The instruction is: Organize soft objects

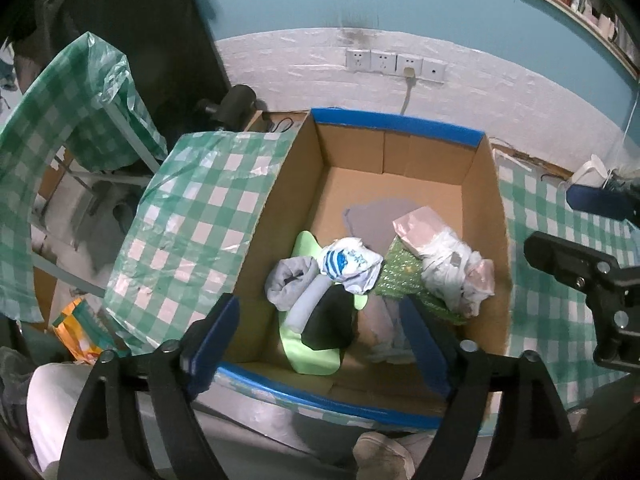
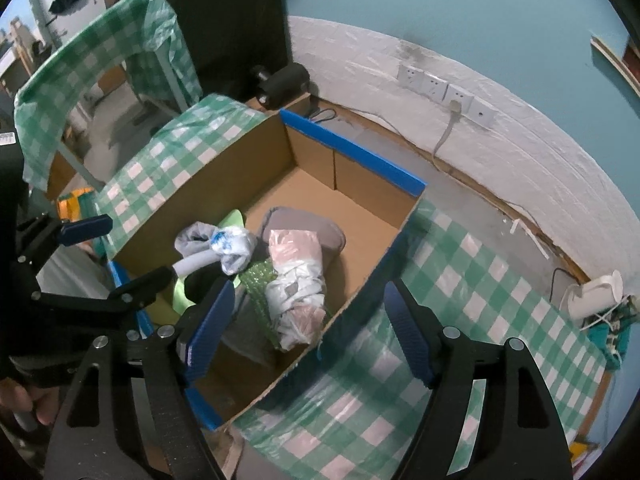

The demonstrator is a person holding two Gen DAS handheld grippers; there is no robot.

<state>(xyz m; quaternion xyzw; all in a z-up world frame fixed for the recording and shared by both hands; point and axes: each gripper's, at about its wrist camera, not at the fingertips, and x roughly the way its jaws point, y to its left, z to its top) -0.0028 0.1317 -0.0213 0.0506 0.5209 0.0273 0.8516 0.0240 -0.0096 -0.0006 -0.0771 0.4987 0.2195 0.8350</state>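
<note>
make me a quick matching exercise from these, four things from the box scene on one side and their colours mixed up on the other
Things:
1. tape on the cardboard box rim
2. foam sheet under the pile
3. rolled sock
4. bubble wrap

Colours:
A. grey
B. dark green
C. blue
D. light green

Pairs: 1-C, 2-D, 3-A, 4-B
</note>
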